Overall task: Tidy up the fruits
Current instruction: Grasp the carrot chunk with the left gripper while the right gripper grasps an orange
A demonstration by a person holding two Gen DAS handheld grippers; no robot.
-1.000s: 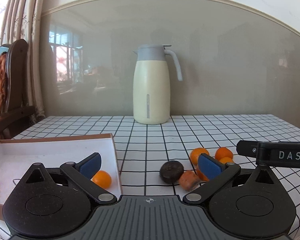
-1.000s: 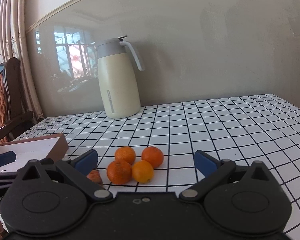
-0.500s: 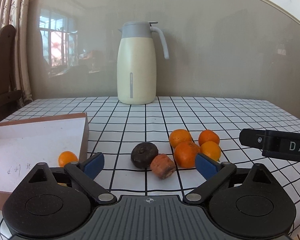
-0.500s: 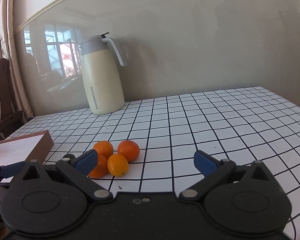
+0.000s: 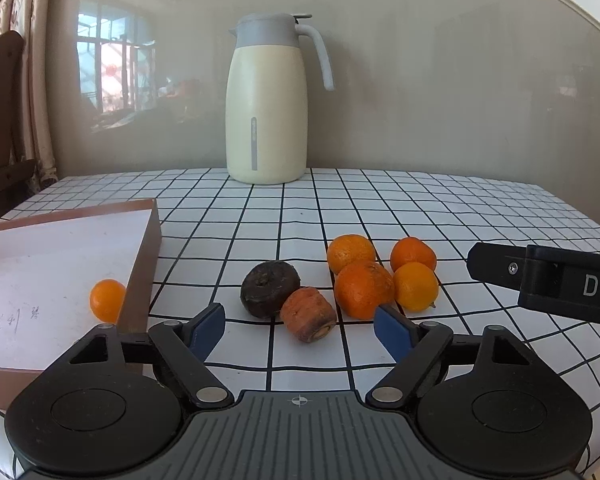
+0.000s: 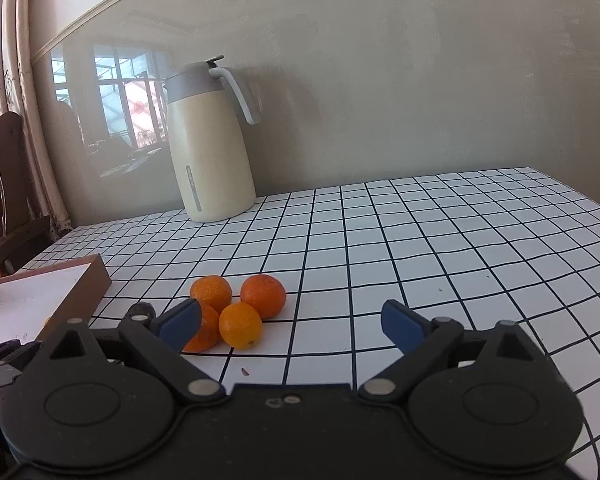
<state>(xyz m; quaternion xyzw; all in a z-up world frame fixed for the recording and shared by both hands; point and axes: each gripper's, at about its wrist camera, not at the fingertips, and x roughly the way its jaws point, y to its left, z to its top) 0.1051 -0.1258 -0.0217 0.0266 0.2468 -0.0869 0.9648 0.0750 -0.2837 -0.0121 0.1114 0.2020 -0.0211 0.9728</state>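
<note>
On the checkered desk point(image 5: 380, 208), my left hand-held gripper point(image 5: 300, 330), jaws closing with nothing gripped yet, faces the carrot stub point(image 5: 309, 314) dead ahead, nearer than my wide right hand-held gripper point(image 6: 290, 326).

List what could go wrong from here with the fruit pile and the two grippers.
1. The left gripper is closing with the shrivelled orange piece and the dark fruit touching ahead of it; it may catch both or nudge one away.
2. The four oranges touch, so a bump could roll them.
3. The right gripper, also closing with nothing between its pads, sits close beside; they could collide.
</note>
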